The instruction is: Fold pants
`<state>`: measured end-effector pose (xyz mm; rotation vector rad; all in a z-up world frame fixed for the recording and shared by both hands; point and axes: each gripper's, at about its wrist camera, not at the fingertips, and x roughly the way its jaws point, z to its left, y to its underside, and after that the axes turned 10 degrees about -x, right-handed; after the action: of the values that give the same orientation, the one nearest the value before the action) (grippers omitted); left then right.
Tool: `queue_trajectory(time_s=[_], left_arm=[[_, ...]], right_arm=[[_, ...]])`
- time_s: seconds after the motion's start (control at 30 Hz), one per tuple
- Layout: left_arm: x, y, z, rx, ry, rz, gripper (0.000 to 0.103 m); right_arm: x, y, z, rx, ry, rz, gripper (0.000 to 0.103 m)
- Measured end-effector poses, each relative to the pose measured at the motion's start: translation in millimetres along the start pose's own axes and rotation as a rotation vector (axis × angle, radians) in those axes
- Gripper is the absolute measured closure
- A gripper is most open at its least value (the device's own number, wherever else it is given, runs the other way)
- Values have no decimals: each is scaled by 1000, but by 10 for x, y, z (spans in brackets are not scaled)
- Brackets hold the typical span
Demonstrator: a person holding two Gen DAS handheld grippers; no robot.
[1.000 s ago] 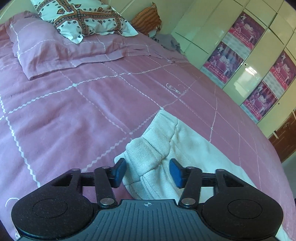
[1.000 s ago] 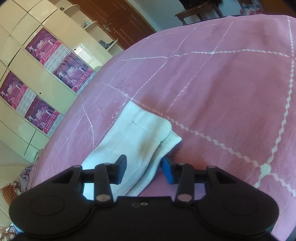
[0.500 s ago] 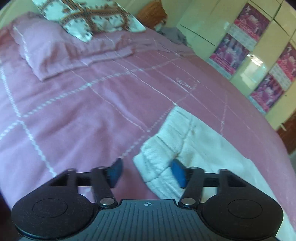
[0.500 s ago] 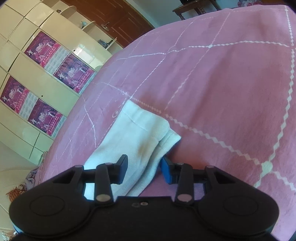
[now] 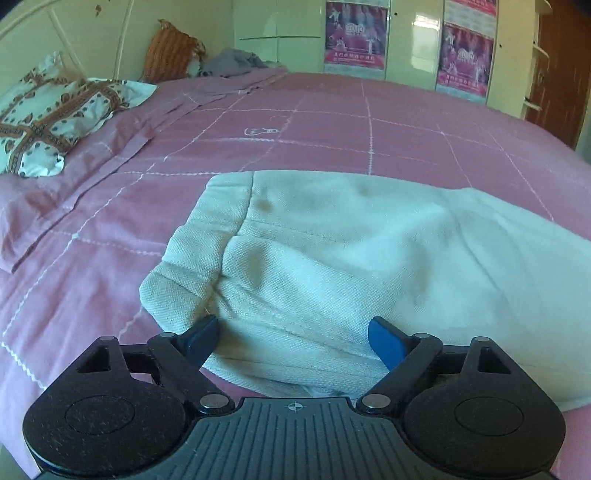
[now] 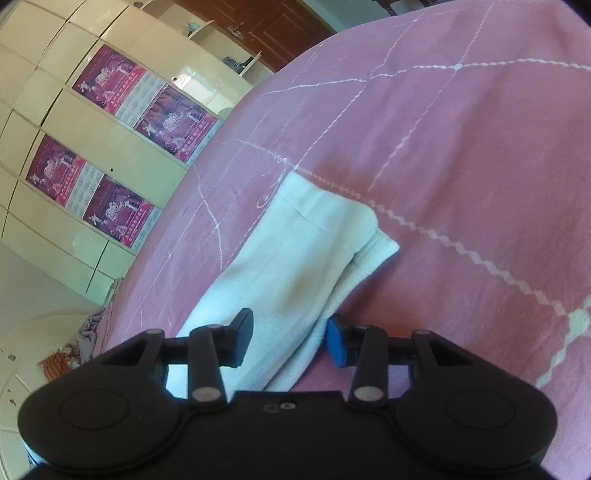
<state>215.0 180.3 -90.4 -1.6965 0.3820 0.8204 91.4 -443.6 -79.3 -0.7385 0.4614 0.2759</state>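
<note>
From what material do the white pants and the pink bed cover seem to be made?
The pants look like thick cotton knit, matte: a coarse pique-like weave shows. The bed cover looks like thin woven cotton, matte, with fine creases and white stitched lines. Neither fibre is certain.

Both cameras sit low and close over the bed (image 5: 332,122) — the left one looks toward the wardrobe (image 5: 413,40), the right one slants along it. Both see the white pants (image 5: 351,258) (image 6: 295,266).

No words or numbers can be read here. The purple posters (image 5: 355,35) on the cream wardrobe (image 5: 413,40) have light writing and small grids on them, but it is all too blurry to make out.
</note>
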Motion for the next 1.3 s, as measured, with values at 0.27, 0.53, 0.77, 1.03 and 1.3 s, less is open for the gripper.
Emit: queue_trajectory(time_s=[0.27, 0.53, 0.77, 1.03, 1.3], left_arm=[[2, -5, 114, -62, 62, 14, 15], [42, -24, 137, -68, 77, 20, 13], [62, -31, 129, -65, 86, 23, 9], [57, -25, 113, -58, 80, 21, 9], [57, -30, 145, -70, 94, 22, 9]], right_arm=[[-41, -24, -140, 71, -45, -45, 63], [-68, -11, -340, 180, -38, -103, 66], [-178, 6, -270, 132, -49, -121, 60], [-5, -147, -89, 1, 0, -63, 95], [-26, -73, -187, 17, 76, -31, 95]])
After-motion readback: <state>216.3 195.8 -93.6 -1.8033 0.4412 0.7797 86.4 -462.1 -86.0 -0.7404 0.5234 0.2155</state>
